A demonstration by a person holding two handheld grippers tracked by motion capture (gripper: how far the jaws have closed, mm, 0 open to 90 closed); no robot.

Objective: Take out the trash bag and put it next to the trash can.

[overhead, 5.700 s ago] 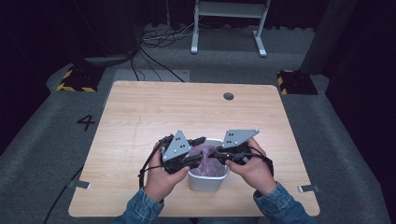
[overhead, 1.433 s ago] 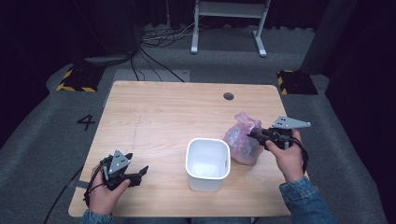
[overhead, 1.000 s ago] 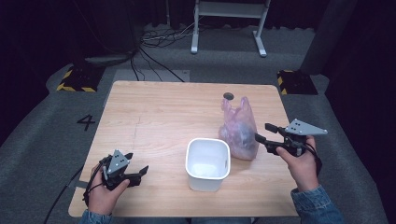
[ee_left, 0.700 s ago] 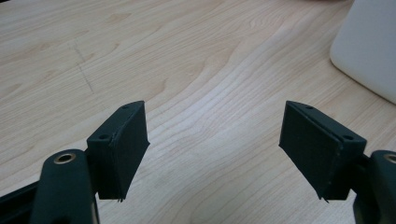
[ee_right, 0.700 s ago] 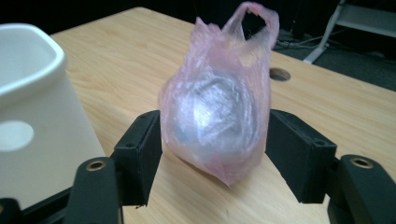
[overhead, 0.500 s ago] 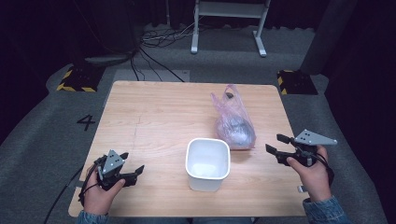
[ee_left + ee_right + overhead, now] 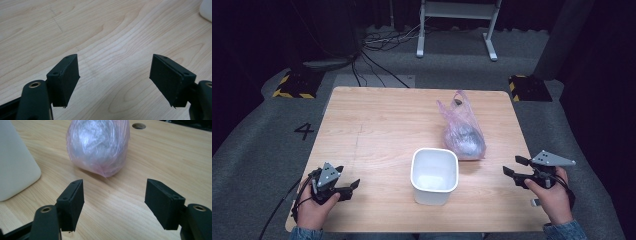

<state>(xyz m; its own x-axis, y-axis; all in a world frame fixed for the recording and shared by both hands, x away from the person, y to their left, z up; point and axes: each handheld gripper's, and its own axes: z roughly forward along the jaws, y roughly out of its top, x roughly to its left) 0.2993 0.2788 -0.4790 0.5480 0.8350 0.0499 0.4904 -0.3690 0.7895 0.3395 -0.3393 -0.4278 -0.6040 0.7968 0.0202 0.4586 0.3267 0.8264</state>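
Both grippers are showing black bodies: the left gripper and right gripper are each wearing a grey three-cornered plate behind the fingers, brass-ringed screw holes below the pads, and denim sleeves trailing behind.

High view overhead, both jaw cameras low, close, sharing table

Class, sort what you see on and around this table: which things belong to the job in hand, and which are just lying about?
Part of the job:
- pink plastic bag, filled, lying on the table
- white bin
- right hand-held gripper, open beside the bag

Just lying about:
- cables on the floor
- metal stand behind the table
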